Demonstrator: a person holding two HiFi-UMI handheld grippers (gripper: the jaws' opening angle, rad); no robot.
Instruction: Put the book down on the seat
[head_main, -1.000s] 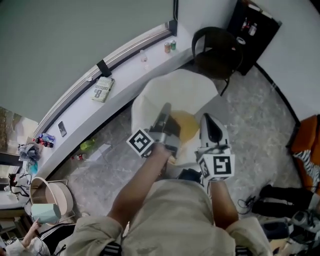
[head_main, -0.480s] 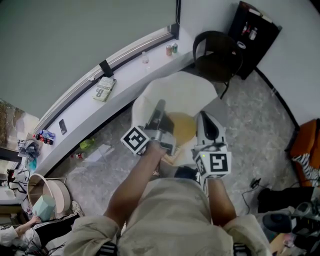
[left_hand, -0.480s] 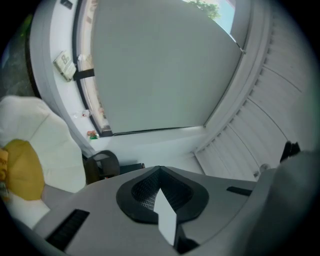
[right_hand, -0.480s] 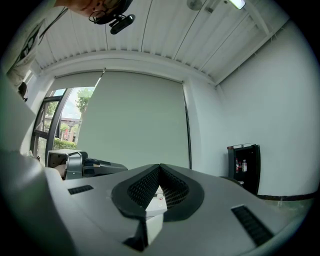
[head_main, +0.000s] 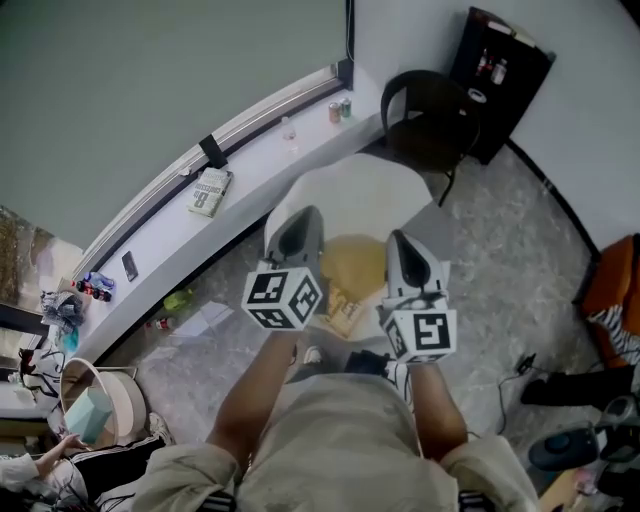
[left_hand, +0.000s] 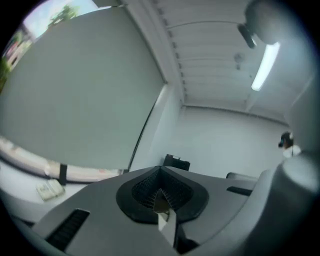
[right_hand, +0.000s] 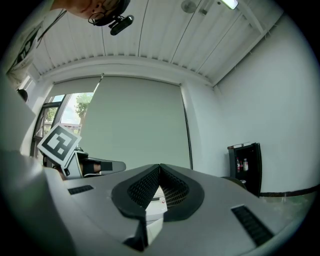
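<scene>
A tan book (head_main: 356, 268) lies flat on the white seat (head_main: 350, 190), seen in the head view between my two grippers. My left gripper (head_main: 299, 218) is held above the seat's left side, lifted clear of the book, its jaws shut with nothing in them (left_hand: 161, 172). To the right of the book is my right gripper (head_main: 401, 242), also shut and empty (right_hand: 159, 169). Both gripper views look out at the walls and ceiling, so neither shows the book or the seat.
A black chair (head_main: 430, 110) stands behind the seat, with a black cabinet (head_main: 500, 55) in the corner. Along the window ledge lie another book (head_main: 208, 190) and two cans (head_main: 340, 108). A basket (head_main: 105, 395) sits on the floor at lower left, and something orange (head_main: 612, 280) at the right.
My left gripper, which lay over the book, has lifted off it and tilted up. The book stays on the seat. The right gripper has shifted only slightly.
</scene>
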